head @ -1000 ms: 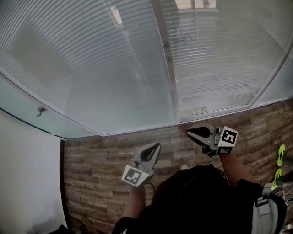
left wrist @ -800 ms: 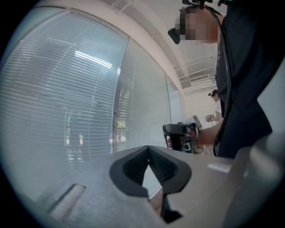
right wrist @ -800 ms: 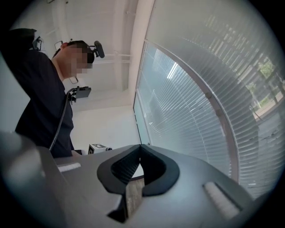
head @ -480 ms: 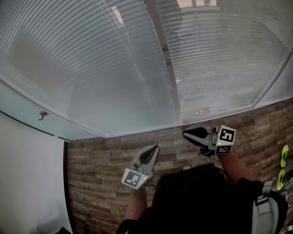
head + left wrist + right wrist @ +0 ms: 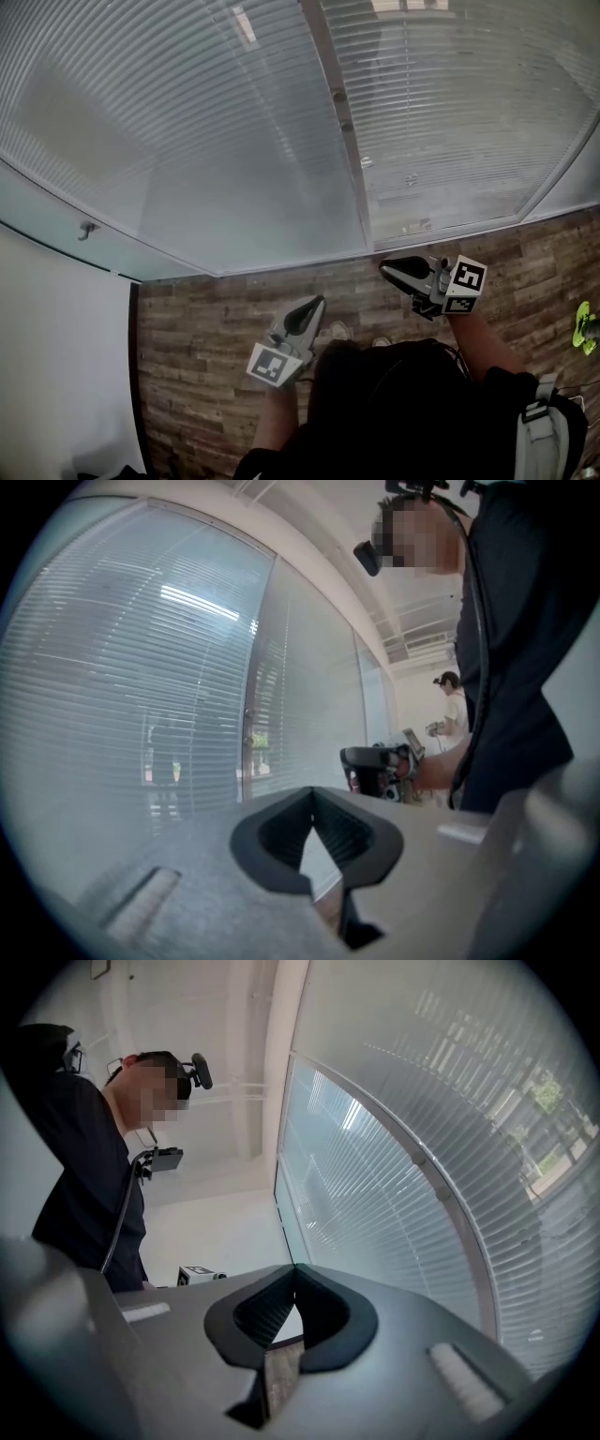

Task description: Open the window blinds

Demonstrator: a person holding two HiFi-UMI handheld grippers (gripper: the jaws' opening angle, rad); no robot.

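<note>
- Both grippers are shut with nothing in them. The left gripper [image 5: 320, 300] shows its dark pads meeting at the tips in its own view [image 5: 313, 793], and the right gripper [image 5: 383, 270] shows the same [image 5: 294, 1270].
- Lowered blinds [image 5: 187, 141] cover the tall glass panes ahead of the person, slat upon slat down to the floor line (they sit behind the glass, as far as the head view shows).
- A grey upright post [image 5: 343, 141] divides the panes, and small fittings sit along it.
- From the head view, the right gripper hangs near the foot of that post, close to the bottom edge of the window and not touching it.
- The left gripper is held further back over the wooden floor [image 5: 206, 328], pointing up towards the left pane and well apart from the blinds.
- In the left gripper view the blinds [image 5: 141, 667] fill the left side, and the right gripper [image 5: 375, 761] shows beyond its tips.
- In the right gripper view the blinds [image 5: 394, 1194] curve off to the right.
- A small knob [image 5: 86, 228] sticks out of the frosted panel at far left, beside a white wall [image 5: 56, 356].
</note>
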